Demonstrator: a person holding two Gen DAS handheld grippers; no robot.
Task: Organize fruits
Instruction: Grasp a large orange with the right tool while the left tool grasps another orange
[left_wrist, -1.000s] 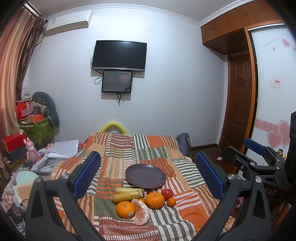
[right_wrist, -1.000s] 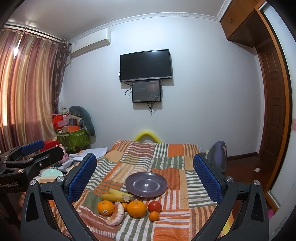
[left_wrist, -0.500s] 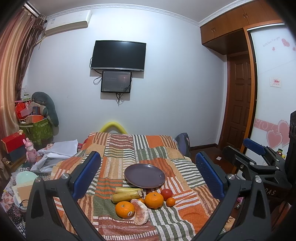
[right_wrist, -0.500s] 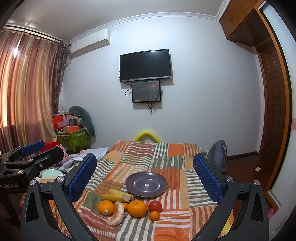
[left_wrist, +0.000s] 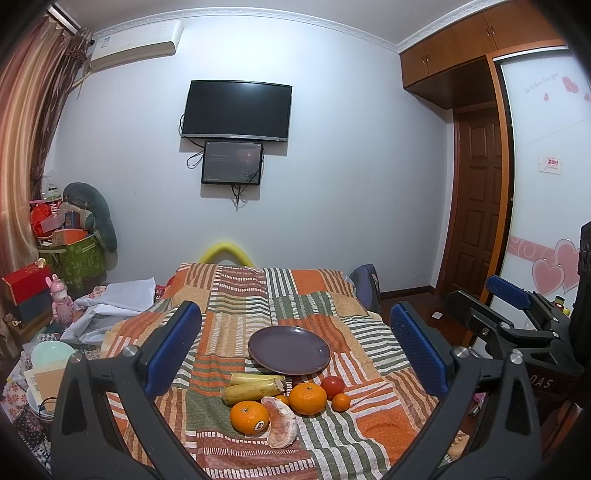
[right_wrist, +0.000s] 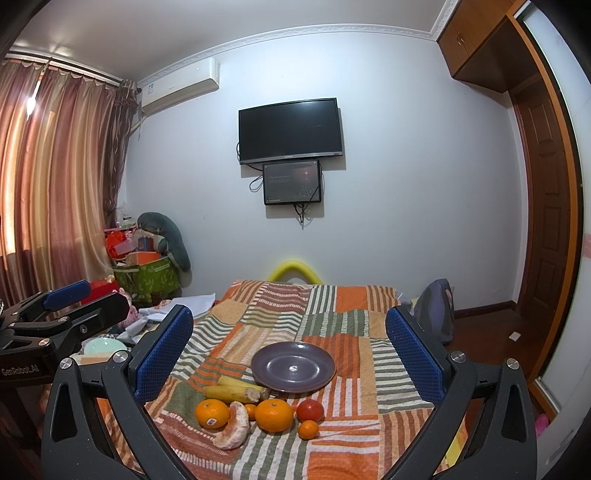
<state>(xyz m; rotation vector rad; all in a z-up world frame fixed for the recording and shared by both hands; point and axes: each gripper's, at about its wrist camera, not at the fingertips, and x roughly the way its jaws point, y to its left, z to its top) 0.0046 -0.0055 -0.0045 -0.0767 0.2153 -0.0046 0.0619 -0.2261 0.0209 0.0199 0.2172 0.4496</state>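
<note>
An empty purple plate (left_wrist: 289, 349) (right_wrist: 293, 366) sits on a striped patchwork blanket (left_wrist: 236, 317) (right_wrist: 340, 325). In front of it lie two yellow cane pieces (left_wrist: 253, 390) (right_wrist: 233, 392), a stickered orange (left_wrist: 249, 417) (right_wrist: 212, 413), a peeled pomelo segment (left_wrist: 282, 421) (right_wrist: 234, 430), a large mandarin (left_wrist: 307, 398) (right_wrist: 274, 415), a red tomato (left_wrist: 332, 386) (right_wrist: 310, 410) and a small mandarin (left_wrist: 340, 402) (right_wrist: 308, 429). My left gripper (left_wrist: 295, 347) and right gripper (right_wrist: 290, 358) are both open and empty, held back from the fruit.
The right gripper shows at the right edge of the left wrist view (left_wrist: 517, 317); the left gripper shows at the left edge of the right wrist view (right_wrist: 55, 317). Boxes, a green bin (right_wrist: 147, 277) and bowls (left_wrist: 48, 354) crowd the floor on the left. A backpack (right_wrist: 436, 314) leans at the right.
Both views have shifted very slightly; the fruit and plate have not moved and both grippers stay open.
</note>
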